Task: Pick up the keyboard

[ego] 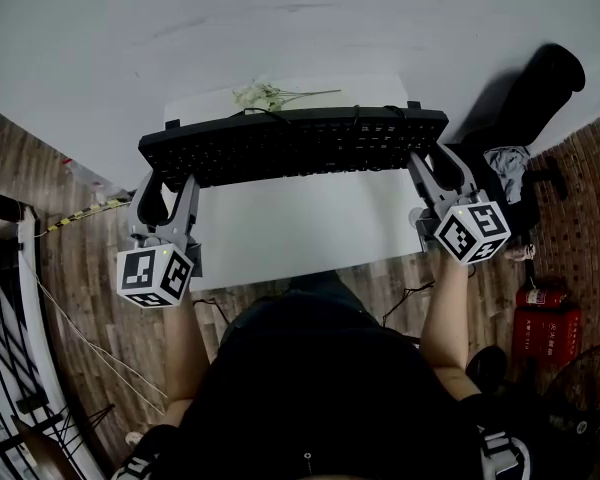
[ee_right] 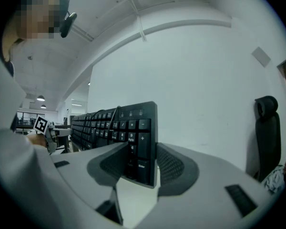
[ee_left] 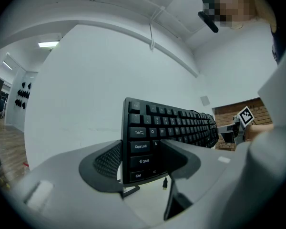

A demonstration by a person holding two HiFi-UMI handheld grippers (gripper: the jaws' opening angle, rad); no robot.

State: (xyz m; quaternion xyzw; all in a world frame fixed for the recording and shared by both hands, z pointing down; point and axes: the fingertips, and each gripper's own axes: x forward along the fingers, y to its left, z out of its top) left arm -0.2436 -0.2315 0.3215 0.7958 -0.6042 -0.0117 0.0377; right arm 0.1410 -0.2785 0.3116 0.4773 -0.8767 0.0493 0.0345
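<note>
A black keyboard [ego: 295,143] is held off the white table [ego: 300,233], over its far half, gripped at both ends. My left gripper [ego: 170,180] is shut on its left end, with the jaws pressing either side of the Shift and Ctrl keys [ee_left: 140,166]. My right gripper [ego: 430,163] is shut on the right end, at the number pad [ee_right: 140,151]. In the left gripper view the keyboard [ee_left: 176,123] runs away towards the other gripper's marker cube [ee_left: 246,115]. The keyboard's plug [ee_left: 166,182] dangles under it.
A pale flower sprig [ego: 270,95] lies at the table's far edge, behind the keyboard. A black office chair [ego: 540,98] stands at the right, with red fire extinguishers [ego: 545,323] and a fan [ego: 585,408] on the wooden floor. A white wall rises beyond the table.
</note>
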